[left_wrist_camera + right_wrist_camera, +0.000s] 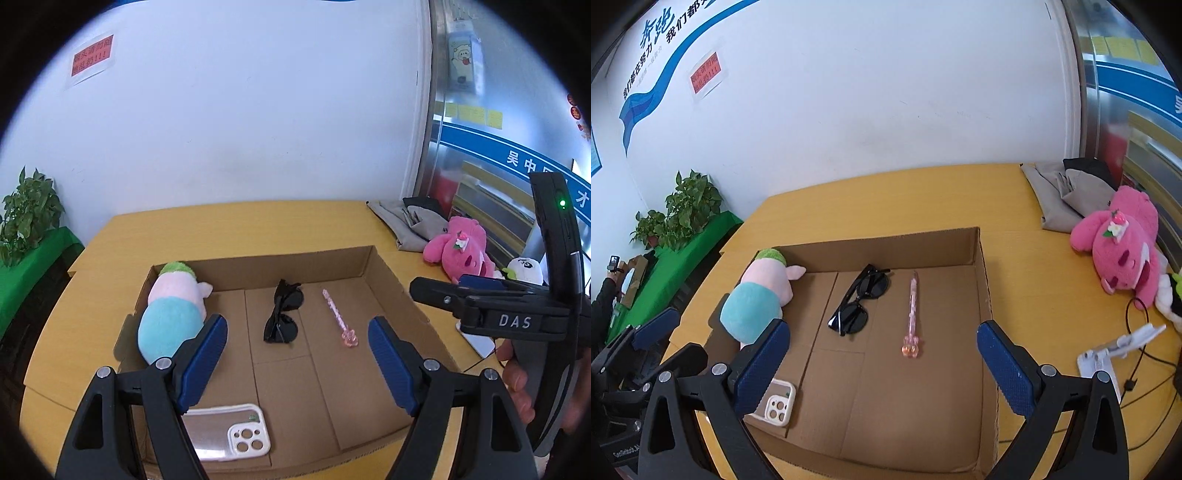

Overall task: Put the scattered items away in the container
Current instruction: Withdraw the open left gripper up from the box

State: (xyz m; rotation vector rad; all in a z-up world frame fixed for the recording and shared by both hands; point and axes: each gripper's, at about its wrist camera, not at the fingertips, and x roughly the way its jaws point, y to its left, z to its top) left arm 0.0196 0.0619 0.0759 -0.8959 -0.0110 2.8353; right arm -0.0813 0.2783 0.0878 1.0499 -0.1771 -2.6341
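Right of frame on the table (923,192), outside the box (982,280), the pink plush (1123,251) is judged soft, light, best pinched at its body; both left gripper (297,334) and right gripper (882,343) are seen spread, holding nothing.

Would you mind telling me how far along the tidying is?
Done: the plush doll, sunglasses, pink pen and phone case lie in the cardboard box. In hand: nothing; the left gripper and right gripper are open. Left: the pink plush bear on the table.
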